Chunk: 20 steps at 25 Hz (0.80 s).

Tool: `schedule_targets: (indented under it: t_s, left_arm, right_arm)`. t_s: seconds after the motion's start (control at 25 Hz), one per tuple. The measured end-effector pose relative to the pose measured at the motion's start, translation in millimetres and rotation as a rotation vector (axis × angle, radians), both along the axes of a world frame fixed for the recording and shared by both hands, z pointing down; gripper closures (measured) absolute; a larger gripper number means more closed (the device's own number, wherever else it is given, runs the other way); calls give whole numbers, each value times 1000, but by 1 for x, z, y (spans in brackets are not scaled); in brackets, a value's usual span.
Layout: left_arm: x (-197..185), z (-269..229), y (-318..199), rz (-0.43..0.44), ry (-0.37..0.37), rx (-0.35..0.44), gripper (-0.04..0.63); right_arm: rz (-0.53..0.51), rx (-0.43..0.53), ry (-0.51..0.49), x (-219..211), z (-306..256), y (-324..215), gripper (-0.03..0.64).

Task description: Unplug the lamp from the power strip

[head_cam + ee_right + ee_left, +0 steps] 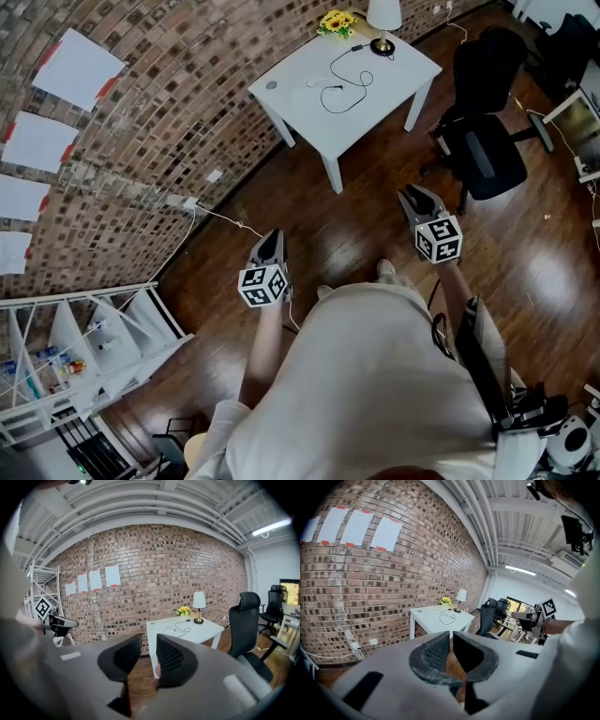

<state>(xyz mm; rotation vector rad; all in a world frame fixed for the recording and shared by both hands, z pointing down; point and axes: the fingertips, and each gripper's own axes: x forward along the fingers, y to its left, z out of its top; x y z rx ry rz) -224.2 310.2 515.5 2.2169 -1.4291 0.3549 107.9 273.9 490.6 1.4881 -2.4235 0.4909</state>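
The lamp [382, 21], white-shaded on a round brass base, is standing at the far corner of the square white tabletop [394, 75], its thin black cord [343, 92] looping across. Over glossy wood floor [347, 230], well short of it, the left claw [272, 236] is gaping narrowly and the right claw [412, 193] wider, both empty. A padded black chair [489, 150] is crowding the tabletop's right edge.

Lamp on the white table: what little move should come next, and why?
Probably step closer to the white table. The lamp and its black cord sit on it, well across the wooden floor from the left gripper and right gripper, whose fingers hold nothing.
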Motion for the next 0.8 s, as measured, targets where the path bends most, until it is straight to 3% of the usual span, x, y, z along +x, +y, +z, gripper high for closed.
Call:
schedule_targets:
  t_s: [0.36, 0.52, 0.8]
  left_arm:
    - [21, 13, 14, 26, -3, -32, 569]
    - [29, 16, 16, 32, 0, -41, 569]
    - [49, 14, 9, 49, -3, -30, 569]
  right_arm:
    - [51, -12, 11, 20, 8, 6, 535]
    - [31, -13, 60, 21, 12, 11, 606]
    - [17, 13, 98, 36, 8, 11, 624]
